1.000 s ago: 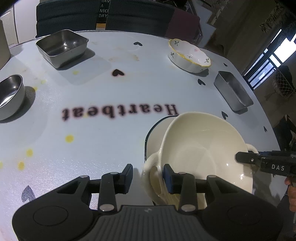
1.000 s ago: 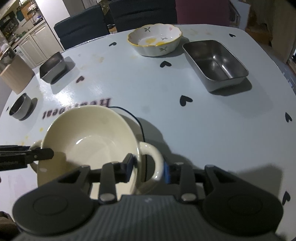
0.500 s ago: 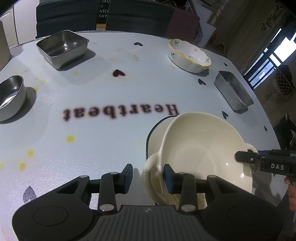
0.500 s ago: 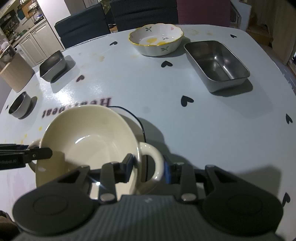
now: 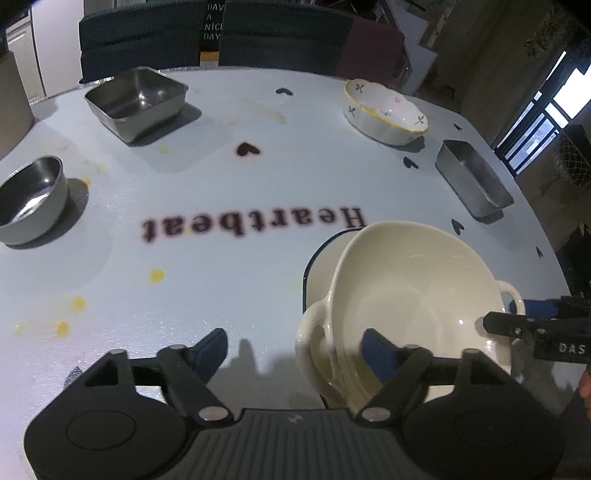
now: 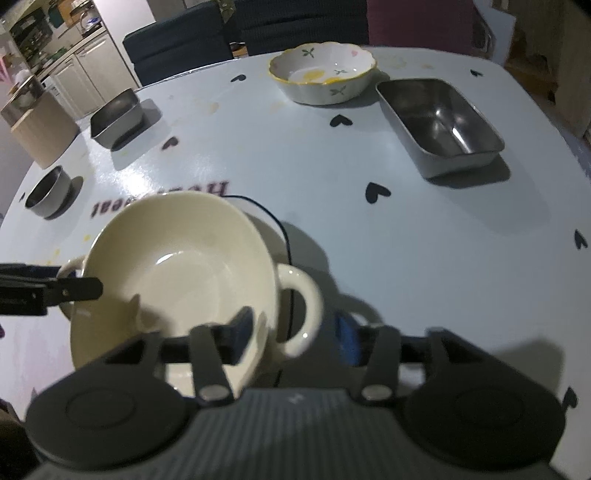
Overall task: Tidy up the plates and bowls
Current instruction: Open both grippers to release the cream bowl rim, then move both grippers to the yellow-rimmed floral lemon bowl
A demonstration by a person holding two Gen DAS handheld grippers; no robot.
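Note:
A cream two-handled bowl sits on a pale plate with a dark rim near the table's front edge; it also shows in the right wrist view. My left gripper is open, its jaws wide on either side of the bowl's left handle. My right gripper is open around the right handle. A flowered ceramic bowl with yellow residue stands at the far side.
A square steel tray and a round steel bowl stand at the left. A rectangular steel tray stands at the right. Dark chairs line the far edge. The table has "Heartbeat" printed on it.
Both grippers have opened and let go of the bowl's handles. The bowl has settled onto the plate.

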